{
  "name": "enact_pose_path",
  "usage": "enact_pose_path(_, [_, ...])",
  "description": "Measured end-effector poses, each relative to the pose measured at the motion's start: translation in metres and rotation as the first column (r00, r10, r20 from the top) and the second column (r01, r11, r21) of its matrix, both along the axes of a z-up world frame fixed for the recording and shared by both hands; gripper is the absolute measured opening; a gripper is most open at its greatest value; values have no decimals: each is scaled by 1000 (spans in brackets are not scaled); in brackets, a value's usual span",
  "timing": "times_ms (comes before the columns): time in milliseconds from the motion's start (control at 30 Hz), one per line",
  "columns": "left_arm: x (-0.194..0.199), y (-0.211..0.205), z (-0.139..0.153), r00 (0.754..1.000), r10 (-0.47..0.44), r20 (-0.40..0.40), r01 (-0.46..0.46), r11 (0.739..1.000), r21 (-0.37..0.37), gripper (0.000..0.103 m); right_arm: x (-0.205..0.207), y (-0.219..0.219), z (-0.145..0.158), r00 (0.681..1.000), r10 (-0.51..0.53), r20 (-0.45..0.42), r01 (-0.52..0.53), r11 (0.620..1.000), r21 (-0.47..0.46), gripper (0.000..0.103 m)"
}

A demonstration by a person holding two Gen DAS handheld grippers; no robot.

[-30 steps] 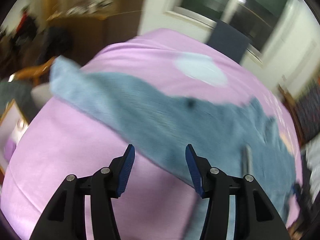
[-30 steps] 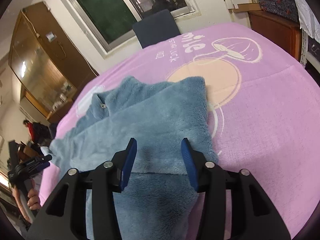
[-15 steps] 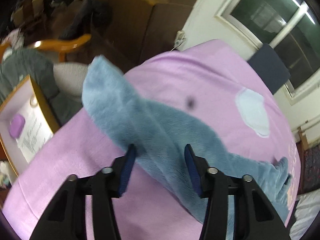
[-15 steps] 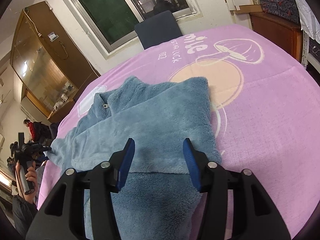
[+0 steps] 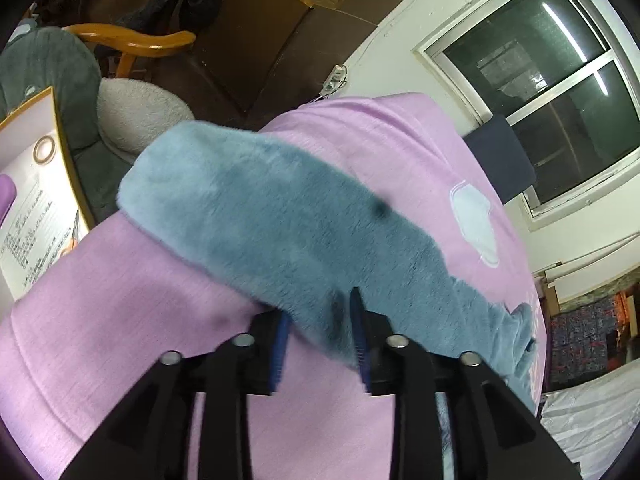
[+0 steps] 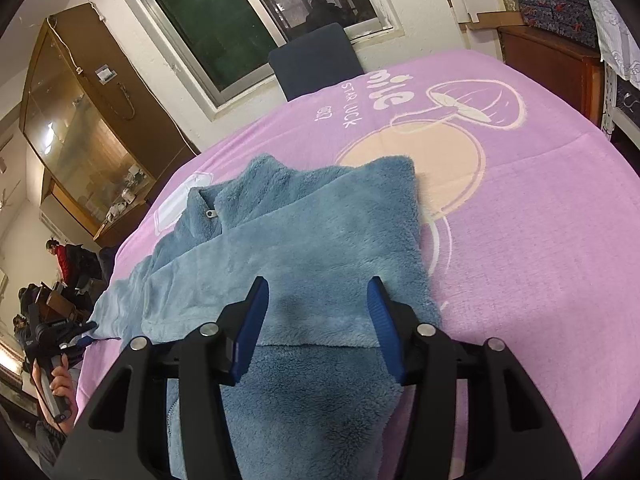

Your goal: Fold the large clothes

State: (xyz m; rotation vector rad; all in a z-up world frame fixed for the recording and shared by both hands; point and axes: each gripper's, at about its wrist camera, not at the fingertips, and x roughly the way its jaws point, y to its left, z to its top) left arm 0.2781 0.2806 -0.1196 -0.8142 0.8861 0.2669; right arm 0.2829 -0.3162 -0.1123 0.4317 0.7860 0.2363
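Observation:
A blue fleece jacket [image 6: 320,232] lies on the pink blanket [image 6: 520,240], with its near side folded over the body. Its long sleeve [image 5: 280,208] stretches out to the blanket's edge in the left wrist view. My left gripper [image 5: 318,308] is closing on this sleeve partway along, and the plush fills the gap between the blue pads. My right gripper [image 6: 317,284] hovers open over the folded part, with fleece below it and nothing pinched. At the far left of the right wrist view a hand [image 6: 60,384] holds the left gripper by the sleeve's end.
A dark blue chair back [image 6: 316,60] stands behind the bed under the window. A glass-fronted wooden cabinet [image 6: 80,128] lines the left wall. Beside the bed are a wooden armchair [image 5: 132,44], a grey cushion [image 5: 48,76] and a white printed box [image 5: 36,184]. People [image 6: 60,252] stand far left.
My left gripper travelled along the sleeve towards its end, rolled, and its jaws narrowed around the fleece. The right gripper kept still and its jaws widened slightly.

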Motion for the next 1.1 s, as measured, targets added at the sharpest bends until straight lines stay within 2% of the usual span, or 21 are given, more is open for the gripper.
enact_pose_path(100, [2, 2, 1, 1000, 11, 0, -11, 1000, 16, 27, 0, -1, 0, 1000, -2, -1, 2, 1000, 3, 51])
enact_pose_path(133, [3, 2, 1, 1000, 19, -6, -19, 999, 29, 16, 0, -2, 1, 1000, -2, 1, 2, 1000, 4, 51])
enact_pose_path(167, [3, 3, 1, 1000, 18, -8, -18, 999, 37, 10, -1, -2, 2, 1000, -5, 4, 5, 1000, 3, 51])
enact_pose_path(233, [3, 2, 3, 1000, 10, -6, -9, 999, 52, 9, -2, -3, 4, 1000, -8, 14, 8, 1000, 5, 51])
enact_pose_path(300, [4, -5, 13, 1000, -4, -6, 5, 994, 113, 8, -3, -4, 6, 1000, -13, 19, 13, 1000, 8, 51])
enact_pose_path(367, [8, -24, 33, 999, -40, -9, 41, 975, 218, 8, -3, -5, 7, 1000, -17, 19, 17, 1000, 11, 51])
enact_pose_path(433, [14, -51, 56, 996, -91, -11, 90, 938, 336, 8, -2, -7, 6, 1000, -24, 12, 24, 1000, 17, 51])
enact_pose_path(500, [19, -77, 74, 990, -140, -12, 132, 900, 415, 8, -3, -10, 6, 999, -32, 9, 31, 999, 29, 51])
enact_pose_path(567, [26, -119, 95, 975, -220, -14, 197, 846, 495, 8, -4, -13, 8, 999, -38, 14, 37, 999, 38, 51])
enact_pose_path(600, [27, -134, 101, 968, -250, -15, 222, 827, 517, 8, -5, -14, 9, 999, -40, 18, 39, 998, 42, 51])
enact_pose_path(733, [36, -239, 122, 898, -439, -31, 363, 700, 615, 8, -7, -22, 13, 998, -58, 28, 56, 996, 72, 51])
enact_pose_path(800, [36, -280, 123, 858, -513, -39, 419, 653, 631, 8, -7, -27, 14, 997, -69, 28, 67, 994, 88, 51])
enact_pose_path(833, [35, -314, 120, 821, -569, -51, 465, 615, 637, 9, -7, -28, 14, 997, -74, 27, 72, 993, 95, 51])
enact_pose_path(933, [37, -379, 96, 742, -662, -102, 565, 536, 627, 11, -6, -40, 12, 995, -95, 15, 92, 985, 144, 53])
enact_pose_path(1000, [37, -410, 73, 708, -690, -149, 610, 492, 622, 14, -5, -45, 10, 995, -101, 2, 99, 980, 173, 56])
enact_pose_path(1033, [38, -426, 55, 691, -698, -189, 638, 465, 614, 21, -5, -48, 9, 995, -100, -5, 99, 977, 188, 56])
enact_pose_path(1067, [39, -435, 40, 685, -694, -222, 652, 449, 611, 35, -4, -51, 7, 995, -102, -13, 103, 973, 205, 56])
enact_pose_path(1100, [37, -438, 31, 687, -686, -239, 655, 442, 612, 40, -3, -53, 6, 994, -105, -18, 106, 971, 214, 56])
